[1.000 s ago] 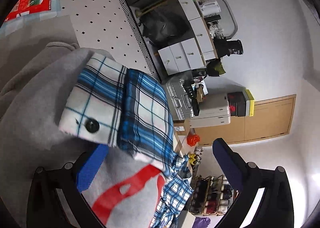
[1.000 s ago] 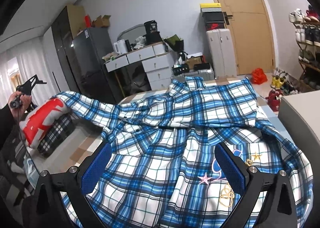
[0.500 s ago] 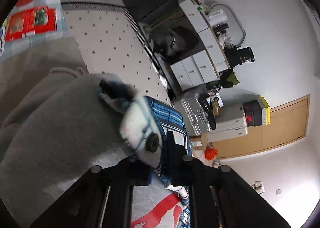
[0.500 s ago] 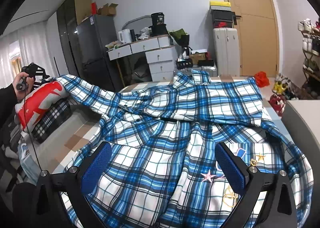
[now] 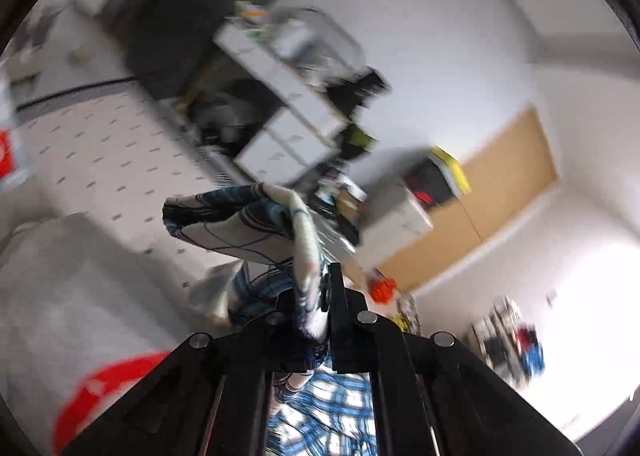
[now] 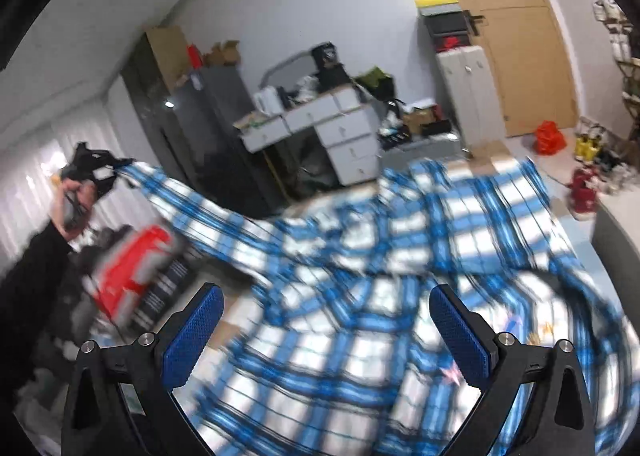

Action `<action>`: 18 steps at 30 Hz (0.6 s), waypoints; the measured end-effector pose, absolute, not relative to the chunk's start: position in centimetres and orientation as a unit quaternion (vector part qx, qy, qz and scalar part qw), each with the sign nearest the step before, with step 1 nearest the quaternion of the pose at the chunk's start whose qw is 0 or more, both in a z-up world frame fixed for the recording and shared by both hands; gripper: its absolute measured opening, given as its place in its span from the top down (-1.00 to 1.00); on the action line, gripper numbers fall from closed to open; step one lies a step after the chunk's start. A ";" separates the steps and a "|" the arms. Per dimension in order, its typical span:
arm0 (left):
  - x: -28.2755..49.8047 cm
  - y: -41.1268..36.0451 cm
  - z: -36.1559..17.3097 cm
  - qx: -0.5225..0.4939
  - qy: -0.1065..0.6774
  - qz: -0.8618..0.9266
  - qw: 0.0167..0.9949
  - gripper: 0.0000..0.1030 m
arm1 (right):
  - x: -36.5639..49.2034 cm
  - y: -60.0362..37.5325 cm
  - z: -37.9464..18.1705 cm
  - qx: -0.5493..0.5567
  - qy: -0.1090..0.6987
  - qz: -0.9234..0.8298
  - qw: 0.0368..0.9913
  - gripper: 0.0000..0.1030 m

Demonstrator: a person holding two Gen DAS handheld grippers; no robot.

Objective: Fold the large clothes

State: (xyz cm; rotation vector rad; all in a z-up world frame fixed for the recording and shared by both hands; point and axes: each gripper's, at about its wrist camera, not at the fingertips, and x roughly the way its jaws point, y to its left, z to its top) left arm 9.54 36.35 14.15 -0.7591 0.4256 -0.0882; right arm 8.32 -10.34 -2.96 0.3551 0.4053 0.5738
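Observation:
A large blue-and-white plaid shirt (image 6: 400, 276) lies spread over the table. Its sleeve cuff (image 5: 256, 219) is pinched in my left gripper (image 5: 316, 304), which is shut on it and holds it up in the air. In the right wrist view that left gripper (image 6: 96, 169) shows at far left, in a hand with a dark sleeve, and the sleeve (image 6: 192, 207) stretches from it down to the shirt body. My right gripper (image 6: 324, 324) hovers open above the shirt's lower part, with nothing between its blue pads (image 6: 192, 336).
A folded grey garment with red print (image 5: 80, 296) lies at the table's left, seen in the right wrist view as a red patch (image 6: 132, 268). Behind the table stand white drawers (image 6: 336, 131), a dark fridge (image 6: 200, 123), a suitcase (image 6: 468, 87) and a wooden door (image 6: 520, 55).
The left gripper closed on the sleeve cuff and lifted it off the grey garment, pulling the sleeve taut. The right gripper rose a little and stayed open.

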 end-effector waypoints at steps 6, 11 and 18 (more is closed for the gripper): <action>12.7 25.3 16.5 -0.266 0.224 -0.137 0.928 0.97 | 10.1 -13.2 3.7 0.185 0.163 0.241 0.939 -1.00; 17.6 18.1 15.2 -0.241 0.271 -0.168 0.917 0.97 | 11.0 -16.1 -0.1 0.267 0.187 0.186 0.927 -1.00; 23.6 5.9 10.8 -0.191 0.344 -0.208 0.896 0.98 | 10.6 -18.6 -10.0 0.347 0.231 0.134 0.899 -1.00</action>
